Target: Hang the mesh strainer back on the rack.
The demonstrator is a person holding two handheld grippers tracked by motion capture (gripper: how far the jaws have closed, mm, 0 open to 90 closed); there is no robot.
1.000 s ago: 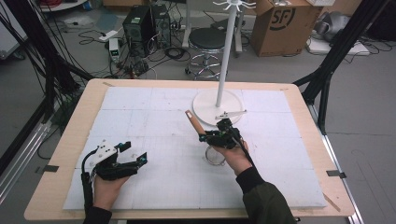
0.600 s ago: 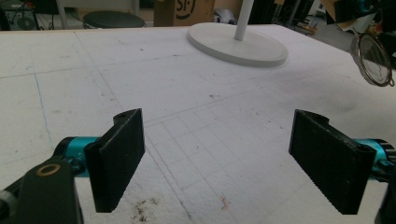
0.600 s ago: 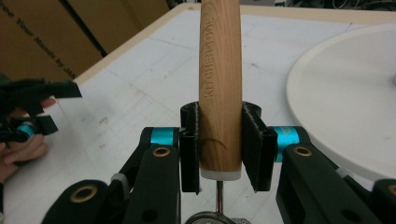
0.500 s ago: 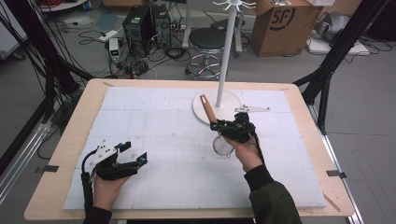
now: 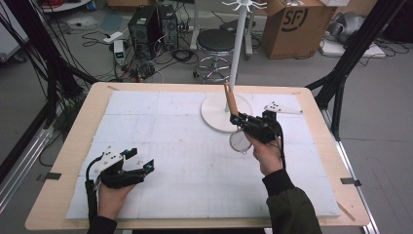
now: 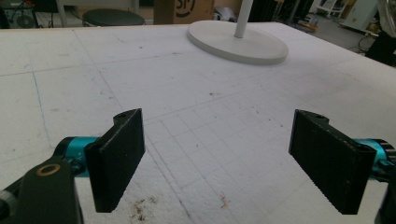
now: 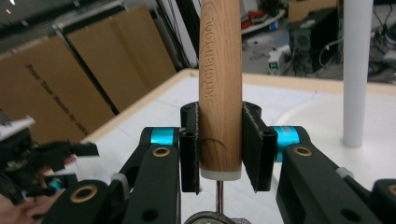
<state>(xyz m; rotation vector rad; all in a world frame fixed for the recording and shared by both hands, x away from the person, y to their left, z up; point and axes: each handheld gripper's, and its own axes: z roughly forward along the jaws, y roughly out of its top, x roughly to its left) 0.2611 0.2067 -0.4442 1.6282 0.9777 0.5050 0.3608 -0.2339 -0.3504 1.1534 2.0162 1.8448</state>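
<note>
My right gripper (image 5: 242,122) is shut on a small strainer, its pads clamped on the wooden handle (image 5: 230,101) near the metal end. The handle (image 7: 219,84) stands nearly upright between the pads and reads "KITCHEN TOOL". The round mesh bowl (image 5: 240,141) hangs below the gripper, above the mat. Handle and gripper sit over the front edge of the white stand's round base (image 5: 214,117), close to its pole (image 5: 237,48). My left gripper (image 5: 141,159) rests open on the mat at the front left, with nothing between its pads (image 6: 116,154).
The stand's pole carries hooks at its top (image 5: 245,5). A white gridded mat (image 5: 170,126) covers the wooden table (image 5: 87,112). A stool (image 5: 216,41), a cardboard box (image 5: 292,24) and cables stand on the floor beyond the far edge.
My right gripper has carried the strainer up and to the right, toward the stand's pole, and the handle now points more upright. The left gripper has stayed put.
</note>
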